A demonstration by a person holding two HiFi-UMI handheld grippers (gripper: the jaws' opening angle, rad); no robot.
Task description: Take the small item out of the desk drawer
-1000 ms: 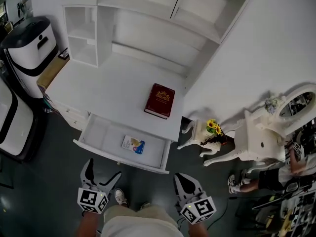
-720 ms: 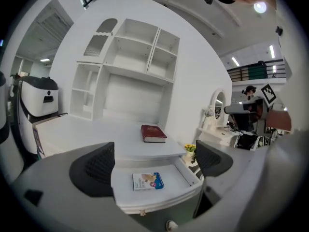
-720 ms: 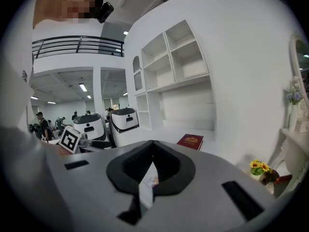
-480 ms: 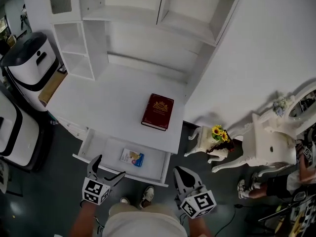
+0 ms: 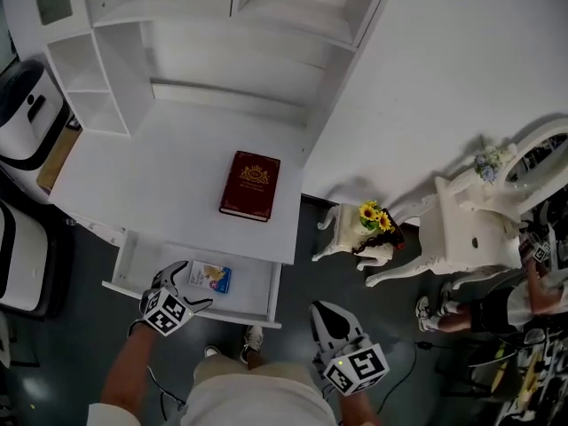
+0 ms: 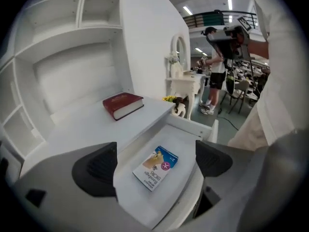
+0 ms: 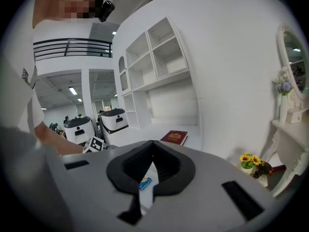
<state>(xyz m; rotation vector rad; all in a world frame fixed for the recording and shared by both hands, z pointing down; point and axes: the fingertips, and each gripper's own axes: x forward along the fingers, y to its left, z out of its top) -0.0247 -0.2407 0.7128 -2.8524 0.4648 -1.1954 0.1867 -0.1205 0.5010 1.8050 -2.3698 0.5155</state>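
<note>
The small item, a blue and white box (image 5: 211, 277), lies flat in the open white desk drawer (image 5: 250, 287). My left gripper (image 5: 188, 285) hangs over the drawer's left half, open, with the box just ahead of its tips. In the left gripper view the box (image 6: 156, 167) lies between the two wide-apart dark pads (image 6: 96, 167), not touched. My right gripper (image 5: 323, 311) is held below the drawer's front right corner, shut and empty. In the right gripper view its pads (image 7: 166, 164) meet, and a sliver of the box (image 7: 144, 182) shows through the slit.
A dark red book (image 5: 251, 185) lies on the desk top (image 5: 151, 176) under white shelves (image 5: 213, 7). A small white stool with sunflowers (image 5: 368, 224) and a white vanity with a mirror (image 5: 488, 220) stand at the right. White machines (image 5: 22, 105) stand at the left. A person (image 5: 524, 300) sits at the right edge.
My left gripper has moved forward from in front of the drawer to over it, close to the box. The right gripper has stayed low and shut. The head view has shifted.
</note>
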